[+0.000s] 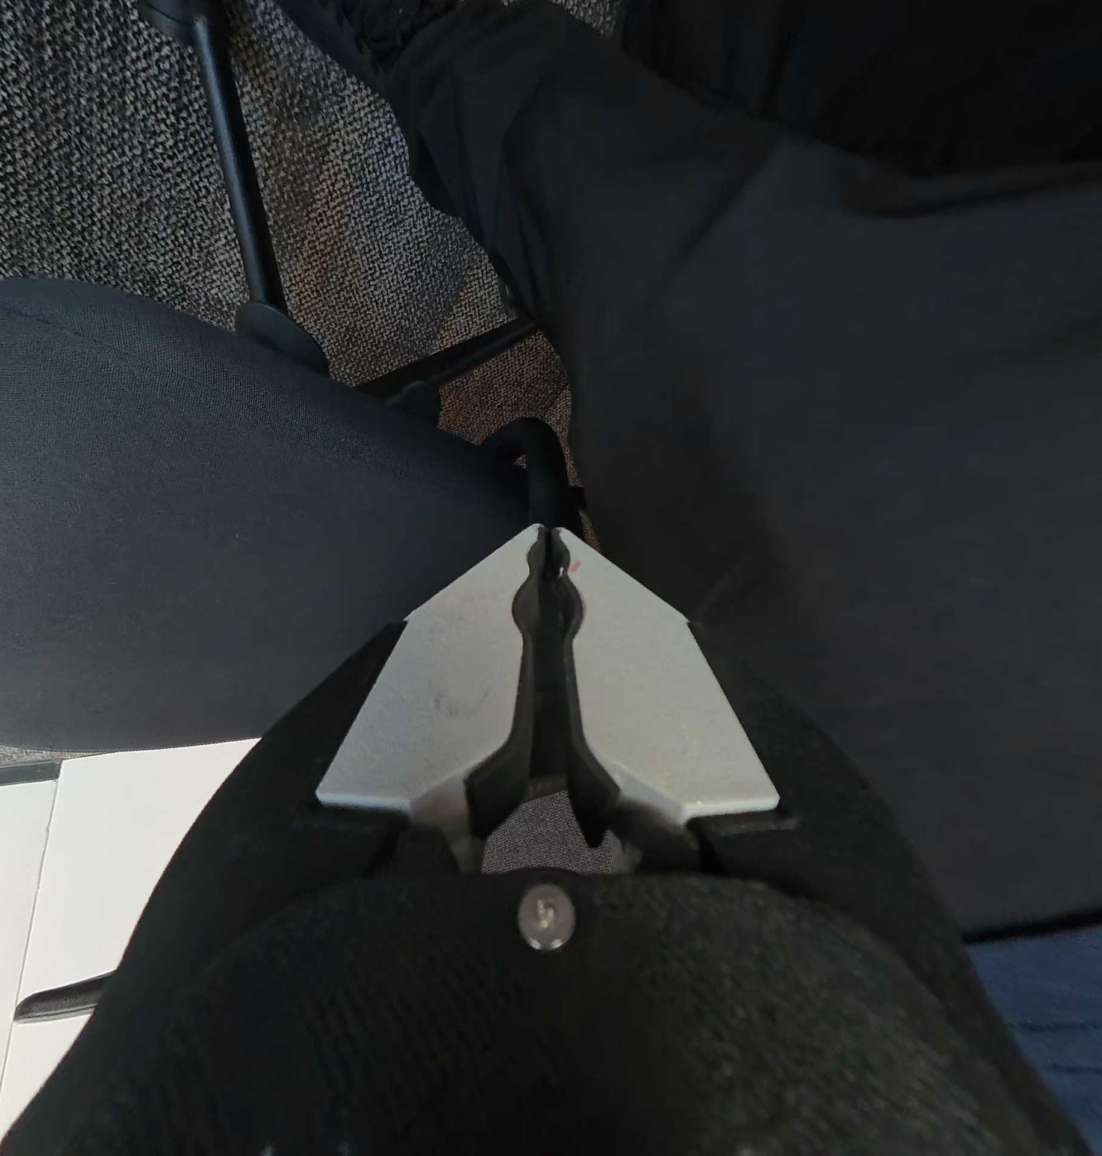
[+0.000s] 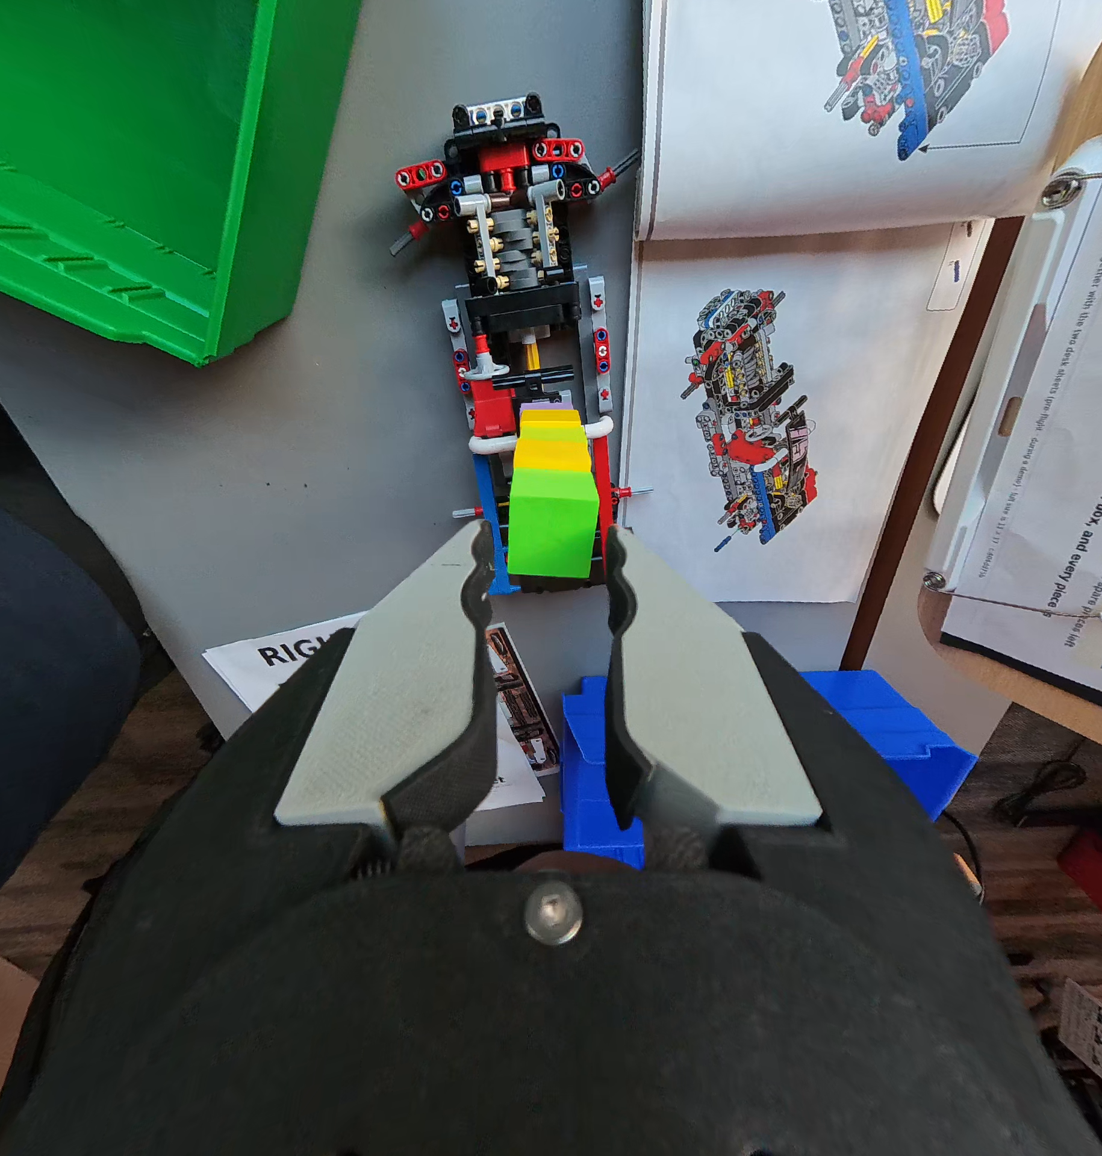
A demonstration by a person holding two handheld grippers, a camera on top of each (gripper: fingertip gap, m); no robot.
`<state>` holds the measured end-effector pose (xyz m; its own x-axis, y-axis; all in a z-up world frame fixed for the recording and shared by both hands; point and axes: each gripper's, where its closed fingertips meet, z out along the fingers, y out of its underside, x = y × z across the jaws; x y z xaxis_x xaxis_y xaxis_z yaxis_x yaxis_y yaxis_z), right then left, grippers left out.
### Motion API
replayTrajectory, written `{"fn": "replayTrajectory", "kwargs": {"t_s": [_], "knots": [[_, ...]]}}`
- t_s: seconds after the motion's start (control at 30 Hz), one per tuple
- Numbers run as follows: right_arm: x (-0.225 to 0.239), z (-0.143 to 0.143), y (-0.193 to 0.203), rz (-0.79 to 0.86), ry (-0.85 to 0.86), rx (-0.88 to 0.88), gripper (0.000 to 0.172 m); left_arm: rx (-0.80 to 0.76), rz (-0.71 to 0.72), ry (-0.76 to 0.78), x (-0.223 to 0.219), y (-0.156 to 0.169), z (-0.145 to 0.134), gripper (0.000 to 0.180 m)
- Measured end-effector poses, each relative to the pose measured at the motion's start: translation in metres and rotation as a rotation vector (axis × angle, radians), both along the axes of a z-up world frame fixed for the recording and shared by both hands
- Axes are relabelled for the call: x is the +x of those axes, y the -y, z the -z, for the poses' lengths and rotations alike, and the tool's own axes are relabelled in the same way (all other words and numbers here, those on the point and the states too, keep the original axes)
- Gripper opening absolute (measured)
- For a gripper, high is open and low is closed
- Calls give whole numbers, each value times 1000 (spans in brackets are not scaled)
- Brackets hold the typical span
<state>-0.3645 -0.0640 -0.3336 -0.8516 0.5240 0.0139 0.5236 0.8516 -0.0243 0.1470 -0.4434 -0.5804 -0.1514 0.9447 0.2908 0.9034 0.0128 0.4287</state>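
In the right wrist view my right gripper point(image 2: 548, 557) is open. Its fingertips stand on either side of a bright green block point(image 2: 551, 532), with a gap on each side. The block is the nearest of a row of yellow, lime and purple blocks point(image 2: 550, 447) lying on a brick-built vehicle chassis point(image 2: 511, 250) of black, red, grey and blue parts. The chassis lies on a grey mat point(image 2: 286, 438). In the left wrist view my left gripper point(image 1: 547, 532) is shut on nothing and points down at a dark chair seat point(image 1: 160, 500) and a black tube point(image 1: 539, 469).
A green bin point(image 2: 110, 156) stands at the upper left. An open instruction booklet point(image 2: 786, 406) lies right of the chassis. A blue bin point(image 2: 880, 732) and a printed sheet point(image 2: 273, 663) lie near my right fingers. A person's dark clothing point(image 1: 849, 500) and speckled carpet point(image 1: 361, 219) fill the left wrist view. Spacing between my two grippers at the tips: around 70 cm.
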Motion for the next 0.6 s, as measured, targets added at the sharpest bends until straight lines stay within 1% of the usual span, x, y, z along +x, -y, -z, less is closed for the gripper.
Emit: {"fn": "replayTrajectory", "kwargs": {"t_s": [0.27, 0.43, 0.6], "knots": [[0, -7, 4, 20, -9, -34, 40, -1, 0, 4, 2, 1, 0, 0], [0, -13, 6, 52, -29, -67, 53, -1, 8, 0, 0, 2, 1, 0], [2, -22, 5, 89, -55, -89, 60, 5, 26, -14, -6, 6, -1, 0]]}}
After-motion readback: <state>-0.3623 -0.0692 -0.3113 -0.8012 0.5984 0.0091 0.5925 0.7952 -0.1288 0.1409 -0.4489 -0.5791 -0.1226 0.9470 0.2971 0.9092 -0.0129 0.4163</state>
